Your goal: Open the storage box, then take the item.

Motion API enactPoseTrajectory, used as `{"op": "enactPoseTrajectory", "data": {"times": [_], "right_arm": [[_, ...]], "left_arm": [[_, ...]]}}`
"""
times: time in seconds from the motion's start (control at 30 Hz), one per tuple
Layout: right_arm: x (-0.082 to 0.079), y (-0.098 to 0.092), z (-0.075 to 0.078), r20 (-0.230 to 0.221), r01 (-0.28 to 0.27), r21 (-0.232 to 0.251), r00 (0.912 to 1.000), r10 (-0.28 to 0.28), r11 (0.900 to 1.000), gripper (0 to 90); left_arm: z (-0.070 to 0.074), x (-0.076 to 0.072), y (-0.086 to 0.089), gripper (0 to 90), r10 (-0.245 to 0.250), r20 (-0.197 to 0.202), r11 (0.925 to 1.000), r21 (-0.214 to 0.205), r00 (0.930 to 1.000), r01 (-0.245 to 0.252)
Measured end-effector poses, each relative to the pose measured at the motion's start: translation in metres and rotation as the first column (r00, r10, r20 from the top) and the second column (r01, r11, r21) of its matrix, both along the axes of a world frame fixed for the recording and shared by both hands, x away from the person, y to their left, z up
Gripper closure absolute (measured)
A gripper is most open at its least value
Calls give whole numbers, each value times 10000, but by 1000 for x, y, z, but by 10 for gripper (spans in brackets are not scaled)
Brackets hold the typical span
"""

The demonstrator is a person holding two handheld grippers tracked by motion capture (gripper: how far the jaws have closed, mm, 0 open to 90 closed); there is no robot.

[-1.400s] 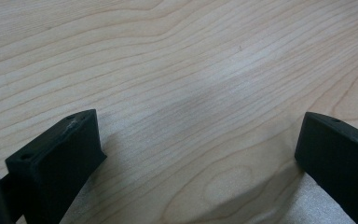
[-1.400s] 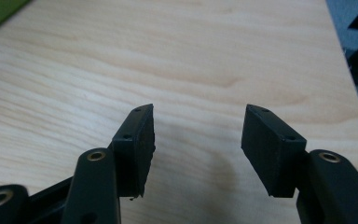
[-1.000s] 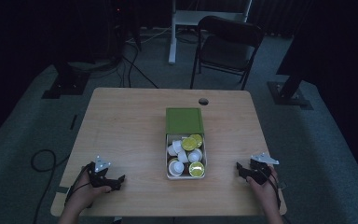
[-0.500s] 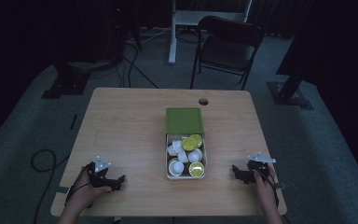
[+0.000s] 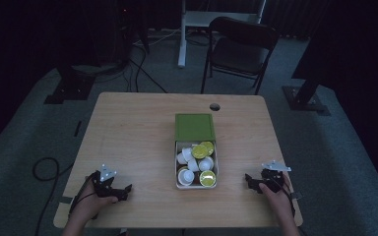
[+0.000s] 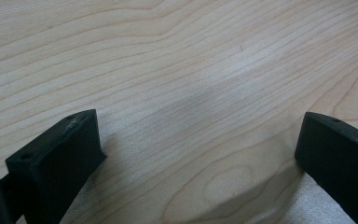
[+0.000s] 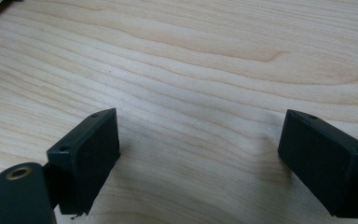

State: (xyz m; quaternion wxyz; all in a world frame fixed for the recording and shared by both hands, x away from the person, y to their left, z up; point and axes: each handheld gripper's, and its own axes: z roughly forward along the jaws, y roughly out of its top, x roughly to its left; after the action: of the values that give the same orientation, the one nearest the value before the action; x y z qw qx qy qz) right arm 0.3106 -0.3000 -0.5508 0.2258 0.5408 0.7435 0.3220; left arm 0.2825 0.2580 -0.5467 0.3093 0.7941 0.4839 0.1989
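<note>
Both grippers, left gripper [image 5: 124, 191] and right gripper [image 5: 249, 181], rest on the worktop [image 5: 138, 132] with jaws released; the right's have just been opening, beside the box [image 5: 196, 184].

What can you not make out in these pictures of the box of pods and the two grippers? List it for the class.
- Box, high view: the lower pods are hidden under the top layer, so no count.
- Green lid, high view: too dim to tell whether it is hinged or loose.
- Left gripper and right gripper, gripper views: jaws cut off by the bottom edge.

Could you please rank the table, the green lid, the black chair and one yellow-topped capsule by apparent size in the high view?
1. table
2. black chair
3. green lid
4. yellow-topped capsule
</note>
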Motion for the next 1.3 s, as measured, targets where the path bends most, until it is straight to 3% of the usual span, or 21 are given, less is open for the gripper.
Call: {"op": "enactPoseTrajectory", "data": {"times": [0.4,0.53,0.77,0.97,1.13,1.3], "right_arm": [[0,0,0,-5,3,-1,10000,-3,10000,118],[0,0,0,-6,1,-1,10000,-1,10000,117],[0,0,0,-6,2,3,10000,-2,10000,117],[0,0,0,-7,0,-3,10000,0,10000,117],[0,0,0,-8,-2,-1,10000,2,10000,117],[0,0,0,-8,0,-2,10000,0,10000,117]], "left_arm": [[2,-8,4,9,-265,113,9996,127,9996,263],[10,-11,5,9,-228,254,9997,-82,9994,230],[26,-11,0,10,-427,474,9991,-50,9980,430],[43,-7,-13,11,-795,1007,9964,-214,9917,820],[52,-5,-23,22,-1073,1215,9932,-315,9868,1119],[67,-2,-35,22,-1618,1404,9856,-254,9768,1669]]}}
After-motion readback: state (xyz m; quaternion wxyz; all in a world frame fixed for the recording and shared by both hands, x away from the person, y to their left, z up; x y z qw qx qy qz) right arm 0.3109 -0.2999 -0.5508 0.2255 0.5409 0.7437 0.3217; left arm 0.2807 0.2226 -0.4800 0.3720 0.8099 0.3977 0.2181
